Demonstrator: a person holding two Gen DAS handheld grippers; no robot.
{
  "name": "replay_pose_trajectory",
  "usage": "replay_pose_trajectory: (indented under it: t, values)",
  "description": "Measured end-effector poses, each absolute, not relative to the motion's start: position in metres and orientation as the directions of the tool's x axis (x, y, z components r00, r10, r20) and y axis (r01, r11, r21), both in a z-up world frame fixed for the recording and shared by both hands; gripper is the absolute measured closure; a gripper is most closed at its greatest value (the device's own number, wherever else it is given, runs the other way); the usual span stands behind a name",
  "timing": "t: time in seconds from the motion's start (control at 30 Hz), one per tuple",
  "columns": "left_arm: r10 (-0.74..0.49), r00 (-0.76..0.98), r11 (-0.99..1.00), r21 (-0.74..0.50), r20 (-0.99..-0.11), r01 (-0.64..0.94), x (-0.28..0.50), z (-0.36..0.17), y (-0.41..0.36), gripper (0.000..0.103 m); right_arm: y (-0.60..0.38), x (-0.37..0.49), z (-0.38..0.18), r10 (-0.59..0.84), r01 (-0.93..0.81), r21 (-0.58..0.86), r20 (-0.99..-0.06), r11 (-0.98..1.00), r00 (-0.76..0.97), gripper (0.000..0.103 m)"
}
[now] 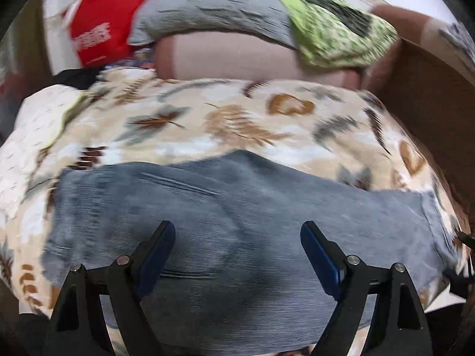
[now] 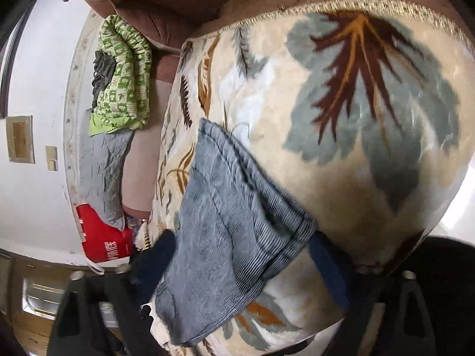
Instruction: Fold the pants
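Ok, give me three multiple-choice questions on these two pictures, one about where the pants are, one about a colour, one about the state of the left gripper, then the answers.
1. Where do the pants lie?
A. On the leaf-patterned blanket
B. On the bare floor
C. Inside the red bag

2. What colour is the patterned quilt rolled up near the wall?
A. Purple
B. Green
C. Orange

3. How is the left gripper?
A. Shut on the pants
B. Shut on the blanket
C. Open, holding nothing

Answers:
1 A, the blue-grey pants rest flat on the blanket in both views.
2 B, the quilt shows a green and white print beside the grey pillow.
3 C, its fingers stand wide apart over the fabric with nothing between them.
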State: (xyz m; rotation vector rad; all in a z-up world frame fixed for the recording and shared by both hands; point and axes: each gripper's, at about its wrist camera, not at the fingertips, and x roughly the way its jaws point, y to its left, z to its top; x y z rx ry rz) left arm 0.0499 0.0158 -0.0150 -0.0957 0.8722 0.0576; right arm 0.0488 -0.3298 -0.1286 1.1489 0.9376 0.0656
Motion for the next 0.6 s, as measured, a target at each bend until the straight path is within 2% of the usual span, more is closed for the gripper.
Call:
replay_pose_trajectory:
  t: [0.07, 0.1, 0.2, 0.3, 0.4, 0.47, 0.53, 0.6]
  values:
    - [-0.022, 0.627, 0.997, -0.067, -0.778, -0.048, 0.055, -0.021, -0.005, 0.016, -0.333, 0.049, -0.128, 0.473, 0.407, 0.785, -0.611, 0.467, 0.635, 0.049]
    - [-0.036, 0.615, 0.998, -0.064, -0.787, -0.025, 0.058, -0.024, -0.018, 0.016, -0.336, 0.05, -0.131, 0.479, 0.411, 0.786, -0.611, 0.462, 0.63, 0.051]
    - [-0.089, 0.58, 0.996, -0.068, -0.81, 0.058, 0.064, -0.031, -0.051, 0.016, -0.339, 0.048, -0.136, 0.491, 0.399, 0.793, -0.602, 0.461, 0.63, 0.048]
    - [-0.102, 0.561, 0.992, -0.043, -0.821, 0.116, 0.071, -0.036, -0.087, 0.016, -0.336, 0.049, -0.133, 0.506, 0.348, 0.804, -0.58, 0.482, 0.639, 0.032]
    - [-0.088, 0.55, 0.988, -0.004, -0.831, 0.152, 0.078, -0.043, -0.115, 0.016, -0.332, 0.05, -0.131, 0.502, 0.325, 0.789, -0.591, 0.521, 0.631, 0.031]
    - [0.004, 0.479, 0.972, 0.115, -0.878, 0.204, 0.087, -0.068, -0.135, 0.015, -0.331, 0.051, -0.13, 0.502, 0.31, 0.782, -0.596, 0.541, 0.627, 0.032]
    - [0.047, 0.494, 0.964, 0.169, -0.868, 0.204, 0.088, -0.082, -0.14, 0.011, -0.329, 0.052, -0.129, 0.486, 0.308, 0.756, -0.622, 0.578, 0.614, 0.046]
    - [0.031, 0.476, 0.971, 0.14, -0.879, 0.195, 0.088, -0.075, -0.136, 0.011, -0.328, 0.052, -0.129, 0.464, 0.322, 0.728, -0.651, 0.605, 0.6, 0.068]
